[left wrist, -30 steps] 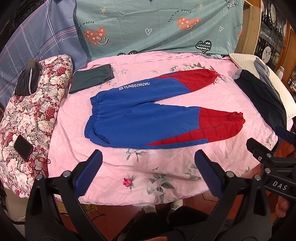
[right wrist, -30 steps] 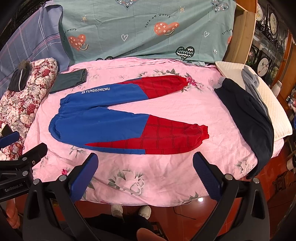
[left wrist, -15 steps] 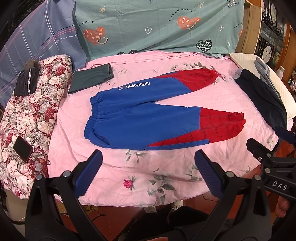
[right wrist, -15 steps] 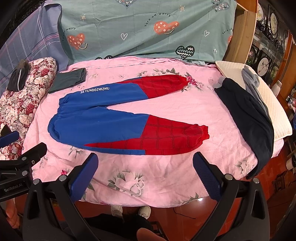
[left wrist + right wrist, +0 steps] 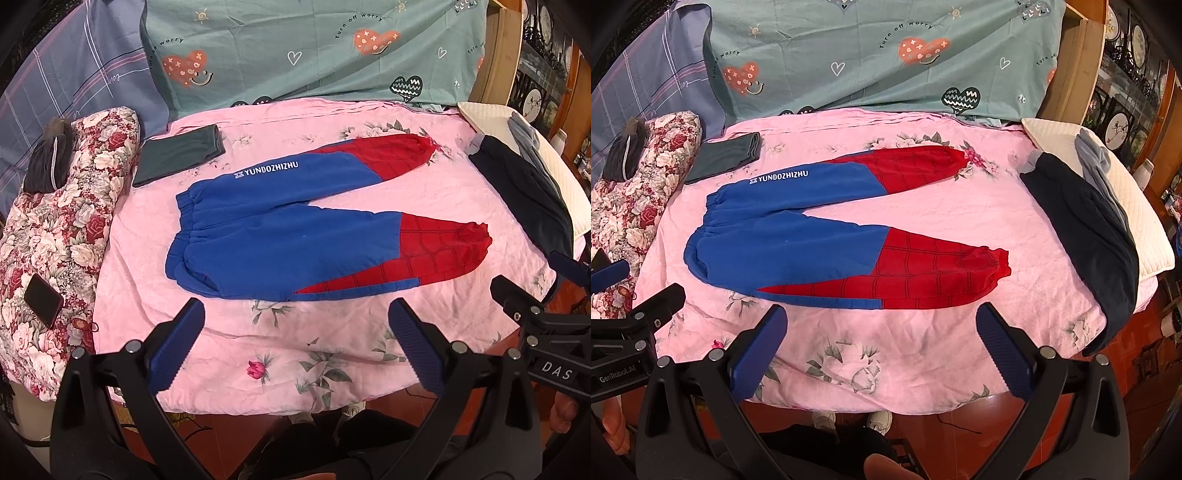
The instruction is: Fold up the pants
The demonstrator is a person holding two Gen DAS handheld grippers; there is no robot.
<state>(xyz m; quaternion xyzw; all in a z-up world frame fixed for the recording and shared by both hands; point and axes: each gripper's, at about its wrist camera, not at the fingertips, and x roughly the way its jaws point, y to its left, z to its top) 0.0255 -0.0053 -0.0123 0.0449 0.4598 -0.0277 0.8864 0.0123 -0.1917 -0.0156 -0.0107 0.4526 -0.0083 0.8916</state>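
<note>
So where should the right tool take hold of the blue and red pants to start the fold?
Grip the near leg's red cuff, coming in low from the near right. The pants lie flat with legs spread in a V, so that cuff is a free, bunched end nearest the open right tool, ready to carry over the far leg.

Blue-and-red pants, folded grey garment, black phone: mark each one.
blue-and-red pants point(image 5: 280, 236), left wrist view, blue seat.
folded grey garment point(image 5: 177, 155), left wrist view, its middle.
black phone point(image 5: 43, 301), left wrist view, screen centre.
</note>
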